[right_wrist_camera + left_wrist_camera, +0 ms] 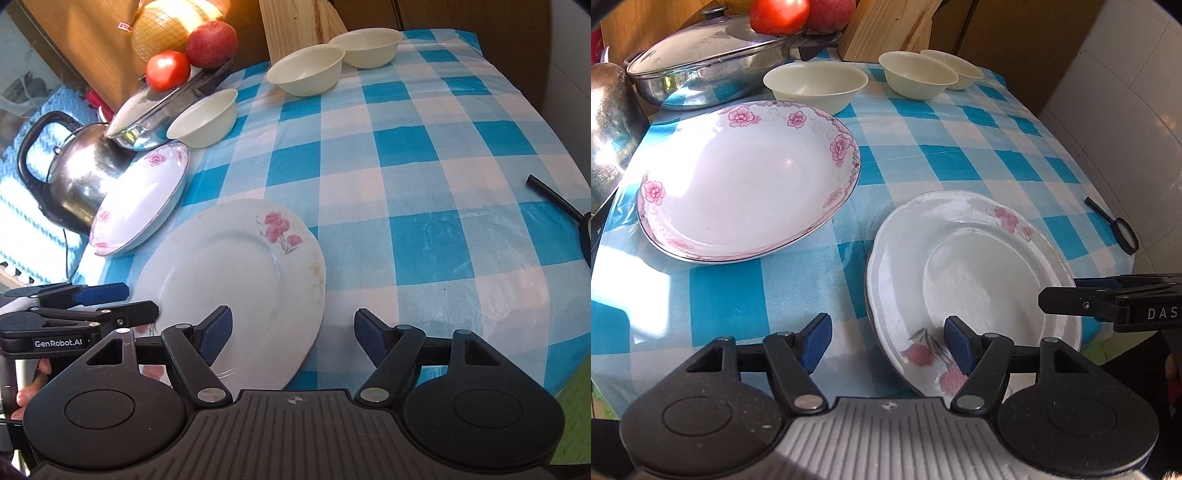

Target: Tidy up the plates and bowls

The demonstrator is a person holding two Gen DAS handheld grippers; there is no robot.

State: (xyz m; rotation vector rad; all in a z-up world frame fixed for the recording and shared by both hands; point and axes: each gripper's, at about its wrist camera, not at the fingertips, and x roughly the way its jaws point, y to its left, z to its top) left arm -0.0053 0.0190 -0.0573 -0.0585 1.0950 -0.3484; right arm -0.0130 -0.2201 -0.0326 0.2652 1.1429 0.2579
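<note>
1. Left tongs [884, 341]: blue pads apart, straddling the near-left rim of the flat plate [975, 291]; no pad pressing.
2. Right tongs [293, 334]: pads apart, over the same plate's near-right rim.
3. Deep floral plate [750, 181]: far left on the checked bench [979, 155].
4. Three cream bowls [816, 86]: far edge.
5. Lidded pan [713, 62], kettle [79, 173]: far left.

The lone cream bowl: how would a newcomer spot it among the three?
Start at the lidded steel pan at the far left of the checked tablecloth. The lone bowl sits right beside it, just beyond the pink-flowered deep plate. The other two bowls touch, farther right by the wooden board.
</note>
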